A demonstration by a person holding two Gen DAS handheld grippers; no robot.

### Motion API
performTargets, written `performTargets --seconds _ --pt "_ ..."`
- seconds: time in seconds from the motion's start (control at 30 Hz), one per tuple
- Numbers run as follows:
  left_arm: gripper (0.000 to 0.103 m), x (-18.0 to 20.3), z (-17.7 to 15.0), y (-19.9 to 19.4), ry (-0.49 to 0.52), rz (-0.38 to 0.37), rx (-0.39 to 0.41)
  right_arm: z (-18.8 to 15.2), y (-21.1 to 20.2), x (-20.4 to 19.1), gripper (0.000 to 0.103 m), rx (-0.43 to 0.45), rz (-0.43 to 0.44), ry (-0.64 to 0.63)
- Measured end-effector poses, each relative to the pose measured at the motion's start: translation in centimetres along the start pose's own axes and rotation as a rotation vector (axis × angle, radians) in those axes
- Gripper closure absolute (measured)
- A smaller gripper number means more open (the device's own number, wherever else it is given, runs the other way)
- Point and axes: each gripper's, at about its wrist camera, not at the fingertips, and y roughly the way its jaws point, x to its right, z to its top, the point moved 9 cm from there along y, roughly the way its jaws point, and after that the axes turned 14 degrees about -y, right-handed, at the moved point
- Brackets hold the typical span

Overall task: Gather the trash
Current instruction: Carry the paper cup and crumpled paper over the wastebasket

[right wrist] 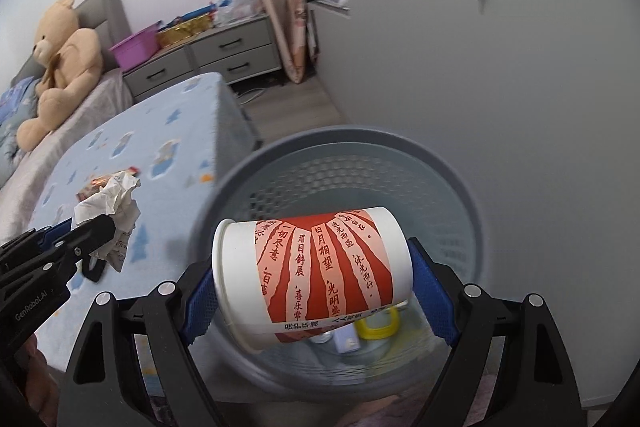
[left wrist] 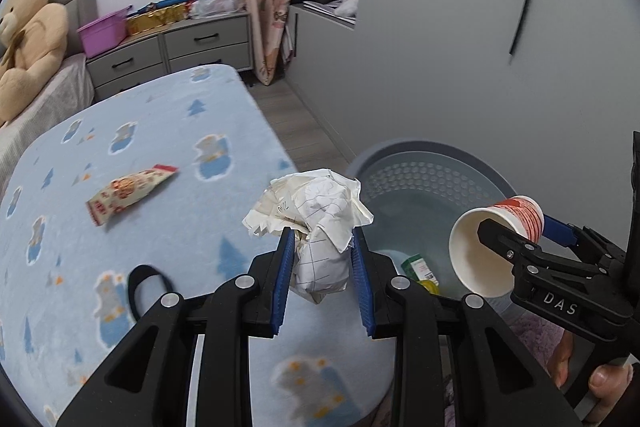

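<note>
My left gripper point(left wrist: 322, 241) is shut on a crumpled paper ball point(left wrist: 316, 223) and holds it above the edge of the blue blanket-covered table point(left wrist: 132, 147), near the bin. My right gripper point(right wrist: 314, 267) is shut on a red-and-white paper cup point(right wrist: 316, 275), held sideways over the open grey trash bin point(right wrist: 440, 163). The cup also shows in the left wrist view point(left wrist: 494, 245), with the bin point(left wrist: 420, 163) behind it. A red-and-white snack wrapper point(left wrist: 128, 193) lies on the blanket. Several bits of trash point(right wrist: 378, 325) lie in the bin's bottom.
A bed with a teddy bear point(left wrist: 28, 39) stands at the left. Grey drawers point(left wrist: 180, 47) with a purple tub point(left wrist: 104, 31) and bags stand at the back. A grey wall point(left wrist: 480, 47) runs close behind the bin. A black strap point(left wrist: 148, 285) lies on the blanket.
</note>
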Motion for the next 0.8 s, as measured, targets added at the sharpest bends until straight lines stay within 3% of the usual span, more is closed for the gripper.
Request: performTargets --seconds 0.13,0.33,0.8 --pt "0.075 2.9 0.0 1.7 0.027 -0.01 -0.012 -0.4 0.1 2.4 0.022 0.005 -0.066 0.008" --pt "0.075 5.4 -0.6 4.0 0.034 -0.009 -0.043 -1.0 1.2 4.5 0.023 -0.005 -0.096 0.021" --pt "0.074 6.4 -0.5 6.8 0.027 0.027 -0.057 -1.0 2.9 5.2 0.023 -0.011 -0.121 -0.002"
